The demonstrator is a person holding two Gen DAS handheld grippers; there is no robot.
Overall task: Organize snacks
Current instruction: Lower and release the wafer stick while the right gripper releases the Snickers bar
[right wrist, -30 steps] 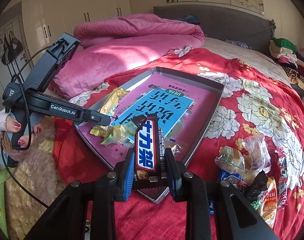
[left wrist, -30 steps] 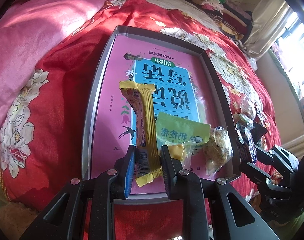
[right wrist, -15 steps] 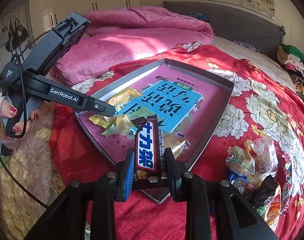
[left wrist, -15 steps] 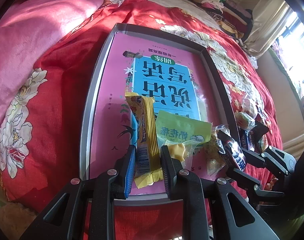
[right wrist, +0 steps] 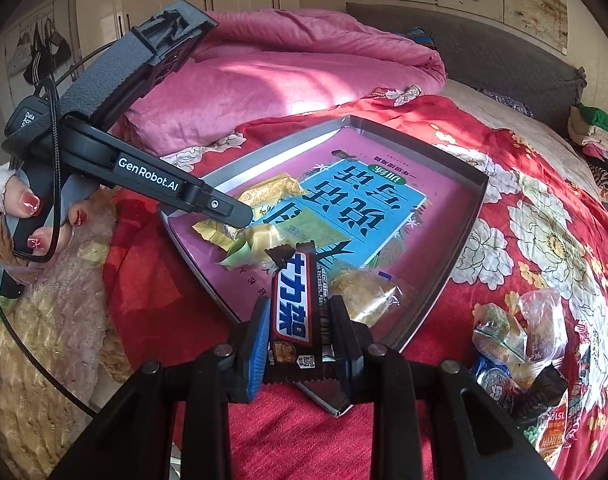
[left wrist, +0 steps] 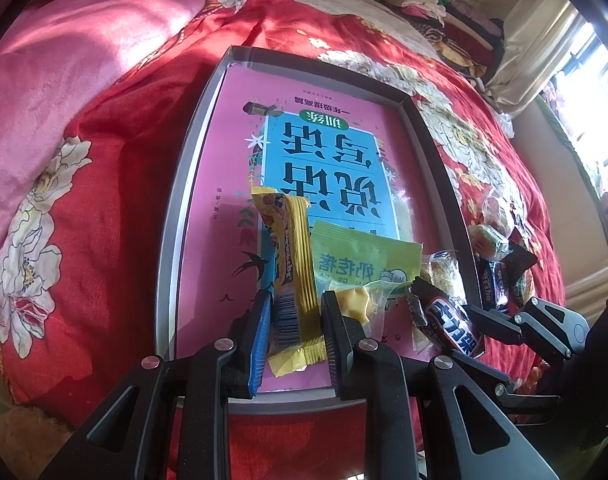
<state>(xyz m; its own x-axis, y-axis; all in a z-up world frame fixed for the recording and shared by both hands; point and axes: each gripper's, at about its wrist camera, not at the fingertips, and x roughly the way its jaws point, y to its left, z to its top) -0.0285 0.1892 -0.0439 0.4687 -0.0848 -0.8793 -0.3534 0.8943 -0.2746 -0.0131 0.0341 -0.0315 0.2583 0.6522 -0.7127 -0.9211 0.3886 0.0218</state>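
A grey tray [left wrist: 172, 216] [right wrist: 469, 236] with a pink and blue book cover inside lies on the red flowered bedspread. My left gripper [left wrist: 296, 320] is shut on a yellow snack bar [left wrist: 292, 268], held low over the tray's near end. A green milk-candy packet [left wrist: 363, 260] and a clear-wrapped biscuit [left wrist: 441, 270] lie in the tray beside it. My right gripper [right wrist: 300, 320] is shut on a brown chocolate bar [right wrist: 294, 300] [left wrist: 449, 322] above the tray's near corner. The left gripper [right wrist: 240, 216] shows in the right wrist view, pinching the yellow bar [right wrist: 272, 190].
A pile of loose snacks [right wrist: 519, 340] [left wrist: 491, 240] lies on the bedspread right of the tray. A pink quilt [right wrist: 284, 76] is bunched behind the tray. A hand [right wrist: 20, 216] grips the left tool. Folded clothes [left wrist: 431, 8] sit at the far end of the bed.
The right gripper has carried the chocolate bar over the tray's near corner, beside the clear-wrapped biscuit. The left gripper and its yellow bar have stayed in place.
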